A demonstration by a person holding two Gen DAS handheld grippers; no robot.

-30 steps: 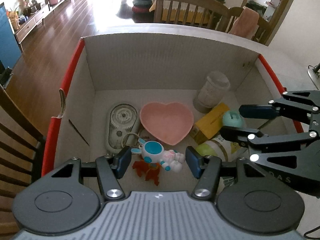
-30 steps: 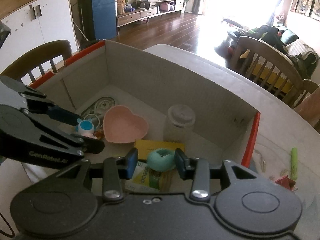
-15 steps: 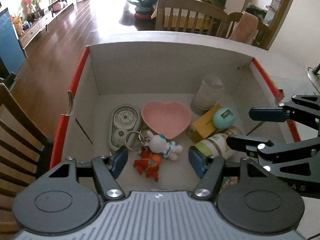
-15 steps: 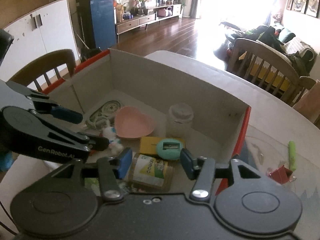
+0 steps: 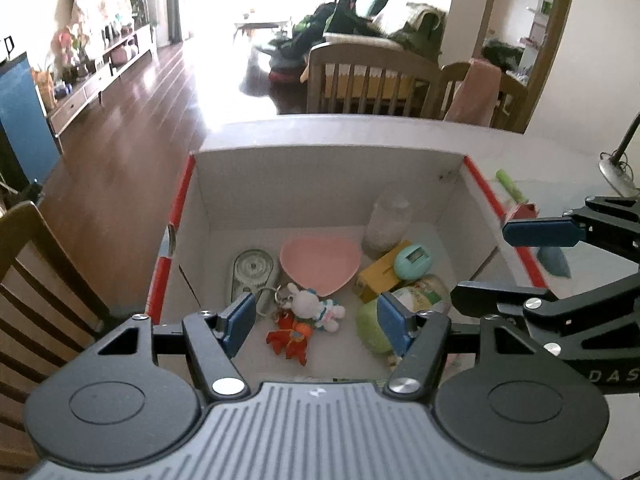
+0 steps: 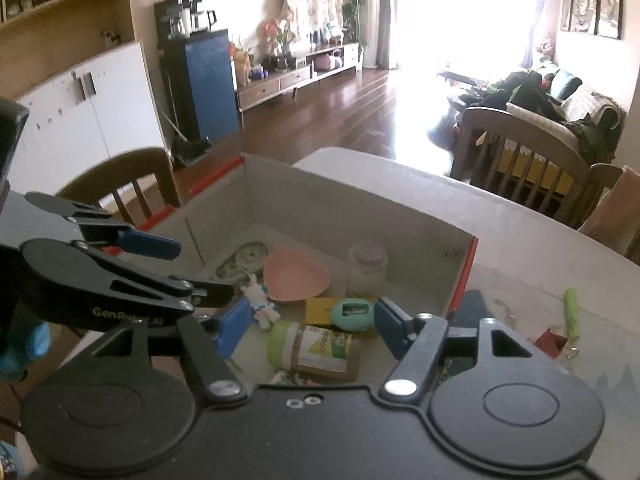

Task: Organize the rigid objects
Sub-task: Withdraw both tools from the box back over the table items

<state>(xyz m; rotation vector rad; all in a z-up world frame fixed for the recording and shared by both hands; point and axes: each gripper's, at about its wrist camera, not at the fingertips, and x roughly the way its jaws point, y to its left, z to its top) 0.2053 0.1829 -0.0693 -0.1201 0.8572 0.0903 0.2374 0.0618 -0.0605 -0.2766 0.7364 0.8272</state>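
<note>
Right hand-held gripper [image 6: 306, 330] just opened, empty; mint timer [image 6: 353, 314] released; jar [image 6: 312, 350] partly hidden.

Home living room; sofa [image 6: 568, 96], sideboard [image 6: 296, 80]

Beyond the fingers, glossy wooden floor [image 6: 344, 108] runs toward a glaring window [image 6: 472, 12]; wooden chairs [image 5: 372, 80] flank the white worktop [image 6: 400, 176].

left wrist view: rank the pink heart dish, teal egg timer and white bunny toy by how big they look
1. pink heart dish, clearly largest
2. white bunny toy
3. teal egg timer

The toy and timer look close in size, and the toy lies nearer the camera, so their order is unsure.
</note>
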